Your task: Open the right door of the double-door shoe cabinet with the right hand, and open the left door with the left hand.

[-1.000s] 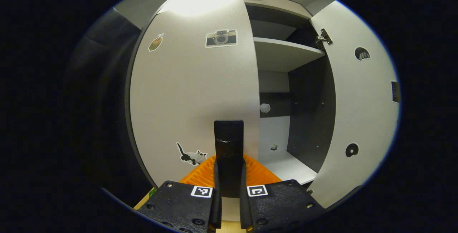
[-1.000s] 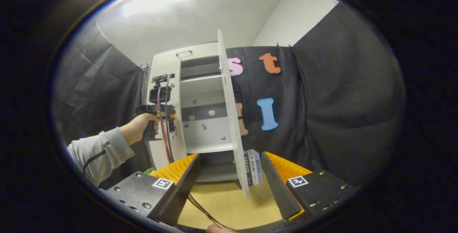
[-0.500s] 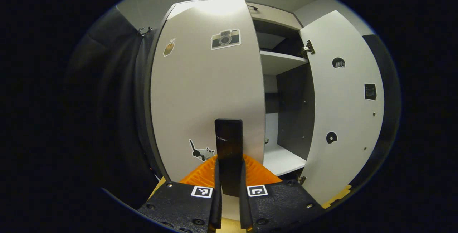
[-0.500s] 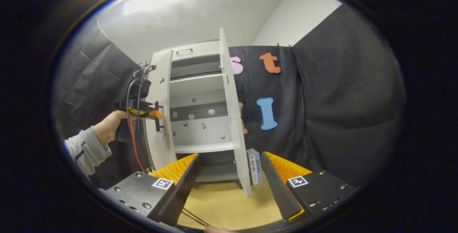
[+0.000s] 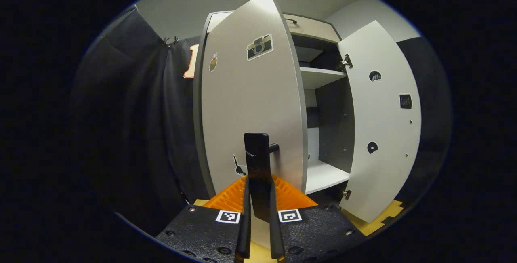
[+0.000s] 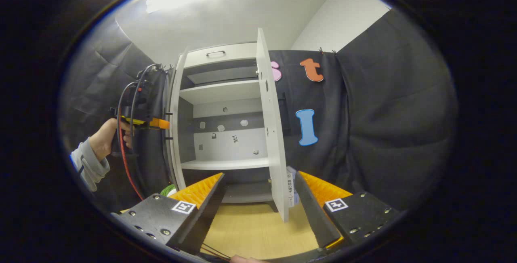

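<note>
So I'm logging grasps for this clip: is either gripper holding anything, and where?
The left gripper is shut on the left door's handle. The right gripper is open and holds nothing, clear of the right door.

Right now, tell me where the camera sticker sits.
In the left gripper view, the camera sticker sits high on the left door, right of a smaller sticker.

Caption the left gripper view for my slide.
Hand-held gripper shut on left door's handle, door swung out; right door open.
</note>
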Tool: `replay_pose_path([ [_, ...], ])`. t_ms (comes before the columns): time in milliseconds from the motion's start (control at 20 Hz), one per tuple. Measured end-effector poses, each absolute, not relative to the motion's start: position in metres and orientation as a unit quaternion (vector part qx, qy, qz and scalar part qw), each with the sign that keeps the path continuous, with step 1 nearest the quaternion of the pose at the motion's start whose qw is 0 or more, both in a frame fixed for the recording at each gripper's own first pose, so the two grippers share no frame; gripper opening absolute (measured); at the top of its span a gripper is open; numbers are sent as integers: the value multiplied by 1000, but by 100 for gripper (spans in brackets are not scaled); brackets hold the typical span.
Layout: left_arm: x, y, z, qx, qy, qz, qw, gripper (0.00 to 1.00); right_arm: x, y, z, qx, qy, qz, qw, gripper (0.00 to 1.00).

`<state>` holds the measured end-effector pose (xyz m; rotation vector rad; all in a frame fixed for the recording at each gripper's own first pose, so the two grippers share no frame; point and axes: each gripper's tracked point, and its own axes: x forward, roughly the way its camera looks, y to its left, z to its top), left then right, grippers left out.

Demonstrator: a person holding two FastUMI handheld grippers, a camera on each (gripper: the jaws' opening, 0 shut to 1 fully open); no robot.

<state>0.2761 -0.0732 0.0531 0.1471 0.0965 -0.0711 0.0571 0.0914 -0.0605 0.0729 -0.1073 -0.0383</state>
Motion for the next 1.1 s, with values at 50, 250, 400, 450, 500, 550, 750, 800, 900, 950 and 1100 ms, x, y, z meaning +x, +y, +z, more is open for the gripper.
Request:
replay_pose_path([
  [50, 275, -70, 53, 76, 49, -33, 995, 20, 59, 92, -61, 39, -53, -20, 998, 100],
  [250, 268, -60, 53, 79, 46, -28, 995, 20, 60, 97, -64, 37, -48, -19, 998, 98],
  [400, 261, -44, 55, 86, 45, -16, 995, 19, 63, 95, -67, 32, -43, -27, 998, 98],
  [450, 258, -40, 56, 85, 41, -12, 995, 19, 63, 94, -69, 30, -42, -28, 998, 100],
  [500, 256, -36, 57, 86, 42, -11, 995, 19, 64, 96, -69, 28, -42, -27, 998, 100],
  [550, 255, -31, 57, 85, 43, -9, 995, 19, 64, 98, -70, 28, -41, -24, 998, 100],
  [750, 250, -19, 57, 66, 51, -10, 996, 11, 67, 106, -74, 29, -35, -12, 999, 97],
  [800, 250, -18, 57, 74, 51, -13, 996, 10, 66, 109, -75, 29, -35, -10, 999, 100],
  [900, 249, -10, 59, 79, 48, -14, 996, 10, 67, 117, -74, 26, -36, -3, 999, 100],
  [950, 249, -6, 60, 76, 47, -10, 996, 10, 67, 120, -74, 25, -36, 0, 999, 100],
  [1100, 248, 9, 58, 85, 49, 1, 995, 10, 68, 127, -77, 20, -33, 4, 999, 100],
])
